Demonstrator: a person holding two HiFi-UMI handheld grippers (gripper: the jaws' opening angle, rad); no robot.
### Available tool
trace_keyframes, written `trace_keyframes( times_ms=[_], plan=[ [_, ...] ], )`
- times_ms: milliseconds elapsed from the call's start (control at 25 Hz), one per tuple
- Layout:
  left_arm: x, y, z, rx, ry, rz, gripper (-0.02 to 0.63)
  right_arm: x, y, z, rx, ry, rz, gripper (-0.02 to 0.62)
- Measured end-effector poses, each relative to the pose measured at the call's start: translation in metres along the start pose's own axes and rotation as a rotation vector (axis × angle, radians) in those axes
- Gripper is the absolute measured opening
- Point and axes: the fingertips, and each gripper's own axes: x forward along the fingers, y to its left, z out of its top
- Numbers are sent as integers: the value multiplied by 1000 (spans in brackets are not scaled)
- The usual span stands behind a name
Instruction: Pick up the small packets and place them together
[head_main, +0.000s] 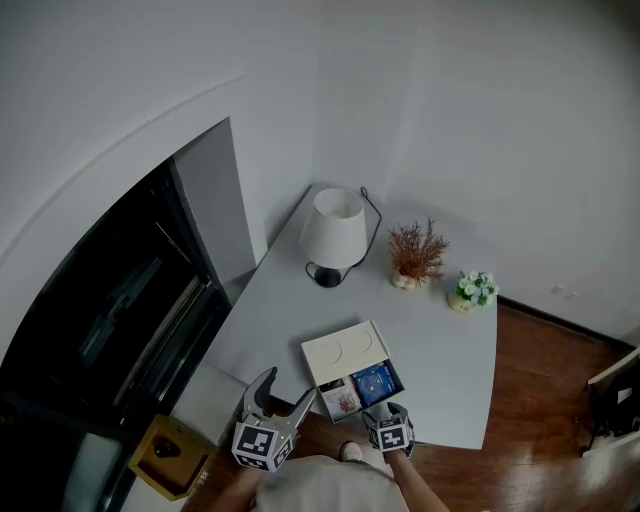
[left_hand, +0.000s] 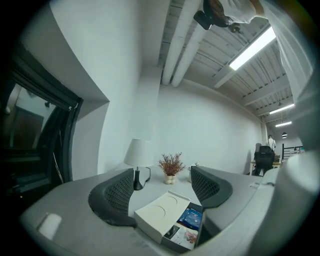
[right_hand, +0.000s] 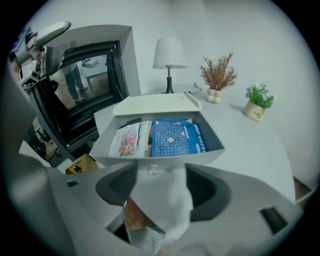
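Packets (right_hand: 172, 137), one blue and one white with pink print, lie side by side in the open box (right_hand: 160, 156), just beyond the right tongs (right_hand: 161, 172). Those tongs tilt down at the box's near wall, jaws partly apart and clamping nothing; a blurred white shape between them cannot be identified. The left tongs (left_hand: 162, 172) sit level to the box's left, jaws wide and empty. The box rests at the near edge of the counter (right_hand: 250, 145), its lid (right_hand: 155, 106) at the far side. Farther off stand a lamp (right_hand: 169, 54), a dried plant (right_hand: 218, 75) and a green potted plant (right_hand: 257, 100).
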Motion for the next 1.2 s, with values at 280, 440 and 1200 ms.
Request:
trace_keyframes(
  times_ms=[280,440,1200],
  plan=[
    [9,-17,3,-19,-18,-29,344,-78,-16,72,133,-381,53,405],
    [16,-24,12,9,-42,-43,342,-159,-4,166,13,-727,97,365],
    [8,-29,43,58,-126,-20,331,-239,18,222,-156,-876,151,364]
  ],
)
